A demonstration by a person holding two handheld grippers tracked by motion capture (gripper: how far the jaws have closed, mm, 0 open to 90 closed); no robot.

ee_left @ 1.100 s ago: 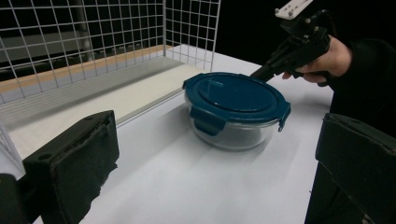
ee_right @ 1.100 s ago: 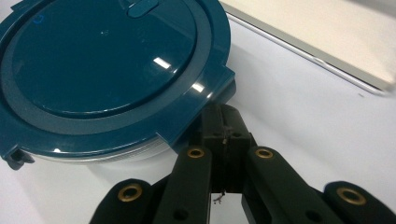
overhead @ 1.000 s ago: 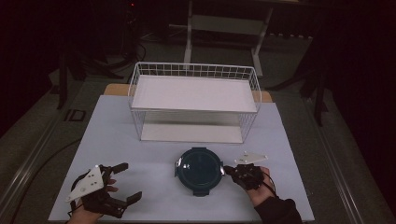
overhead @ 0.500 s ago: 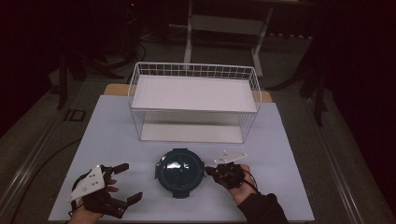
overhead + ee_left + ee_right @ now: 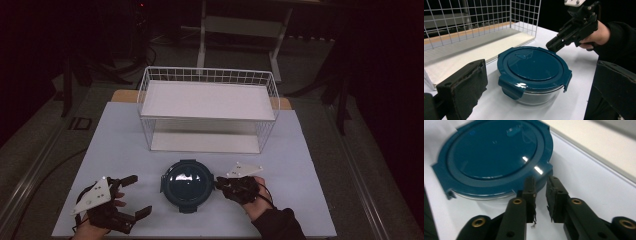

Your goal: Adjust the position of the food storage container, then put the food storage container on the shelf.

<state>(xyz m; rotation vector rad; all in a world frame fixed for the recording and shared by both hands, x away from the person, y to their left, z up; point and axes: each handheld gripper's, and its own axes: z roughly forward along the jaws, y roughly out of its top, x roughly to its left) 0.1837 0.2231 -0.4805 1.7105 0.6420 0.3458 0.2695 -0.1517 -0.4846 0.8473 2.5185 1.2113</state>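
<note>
A round glass container with a dark teal clip lid (image 5: 187,184) stands on the white table near its front edge. My right gripper (image 5: 218,184) lies just right of it; its jaws are almost together with nothing between them, and their tips touch the lid's rim (image 5: 544,168). The left gripper view shows this same right gripper (image 5: 552,46) against the far side of the lid (image 5: 534,66). My left gripper (image 5: 138,196) rests open on the table to the container's left, a short gap away, jaws pointing at it.
A white wire rack (image 5: 207,100) with a flat white shelf stands across the middle of the table, behind the container. Bare white tabletop (image 5: 115,145) lies to its left and right. Dark floor and stands surround the table.
The right gripper has slid left with the container ahead of it, so the container now sits nearer the left gripper. The left gripper has stayed put and open.
</note>
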